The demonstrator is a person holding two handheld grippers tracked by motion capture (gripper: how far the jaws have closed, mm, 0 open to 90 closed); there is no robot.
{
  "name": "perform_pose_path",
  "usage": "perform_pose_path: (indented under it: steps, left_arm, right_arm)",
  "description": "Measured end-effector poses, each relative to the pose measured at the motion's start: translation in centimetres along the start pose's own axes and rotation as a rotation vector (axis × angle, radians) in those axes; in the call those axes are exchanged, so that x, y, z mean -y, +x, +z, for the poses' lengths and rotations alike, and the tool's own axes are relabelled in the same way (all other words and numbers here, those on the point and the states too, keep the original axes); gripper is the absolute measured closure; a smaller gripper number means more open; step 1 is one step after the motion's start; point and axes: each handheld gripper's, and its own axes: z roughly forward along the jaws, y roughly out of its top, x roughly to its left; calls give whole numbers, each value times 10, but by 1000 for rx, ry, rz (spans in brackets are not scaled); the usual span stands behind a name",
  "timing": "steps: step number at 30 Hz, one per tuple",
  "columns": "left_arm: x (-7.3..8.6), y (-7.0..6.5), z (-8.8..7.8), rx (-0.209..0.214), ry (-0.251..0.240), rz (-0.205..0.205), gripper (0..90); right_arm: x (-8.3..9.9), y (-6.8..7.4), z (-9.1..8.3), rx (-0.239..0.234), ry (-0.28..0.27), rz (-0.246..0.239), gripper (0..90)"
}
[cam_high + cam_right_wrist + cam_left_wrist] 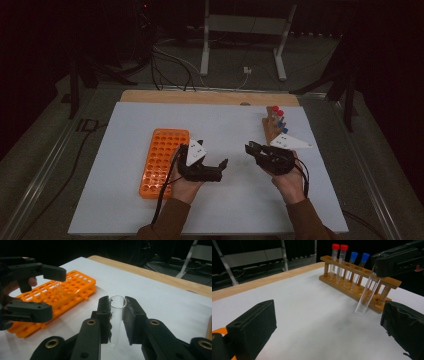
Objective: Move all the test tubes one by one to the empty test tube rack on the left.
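Observation:
My right gripper [117,303] is shut on a clear, uncapped test tube [116,322], gripped just below its open rim and hanging down over the white table sheet. From the left gripper view that tube [366,295] slants down beneath the right gripper [375,270], in front of a wooden rack [359,283]. The wooden rack holds two red-capped tubes [338,257] and two blue-capped tubes [358,263]. My left gripper [222,170] stands open with nothing between its jaws, facing the right gripper [248,148] across a small gap. An orange rack [162,160] with many holes lies behind the left gripper.
The white sheet [220,125] covers a wooden tabletop whose far edge [210,96] shows. The wooden rack [274,127] stands at the back right, close to the right hand. Beyond the table are cables and a white metal stand [240,30] on the floor.

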Motion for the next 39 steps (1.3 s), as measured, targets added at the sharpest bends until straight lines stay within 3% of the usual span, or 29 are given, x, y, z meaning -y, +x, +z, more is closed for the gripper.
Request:
perform_pose_path:
  steps: [15,20,23,27,28,29,30,32,33,39]
  left_arm:
    - [0,-11,12,30,18,20,52]
    - [0,-17,16,77,37,42,149]
    - [0,-21,20,96,52,54,163]
    - [0,-26,23,109,61,70,279]
    - [0,-27,24,114,61,74,381]
    - [0,-28,25,120,61,74,381]
    - [0,-29,25,124,63,77,471]
    - [1,-30,26,130,62,83,511]
    - [1,-30,26,134,62,84,580]
    - [1,-30,27,152,64,84,687]
  right_arm:
    - [1,10,5,-32,9,-14,763]
    - [1,14,7,-51,12,-20,763]
    - [1,16,8,-57,16,-20,762]
    - [2,19,11,-71,23,-23,762]
    - [3,21,12,-76,25,-28,763]
    - [3,21,12,-76,25,-28,763]
    - [3,22,13,-81,27,-28,762]
    - [3,22,13,-83,29,-28,762]
    - [3,23,13,-88,29,-29,762]
    - [3,24,14,-95,31,-29,762]
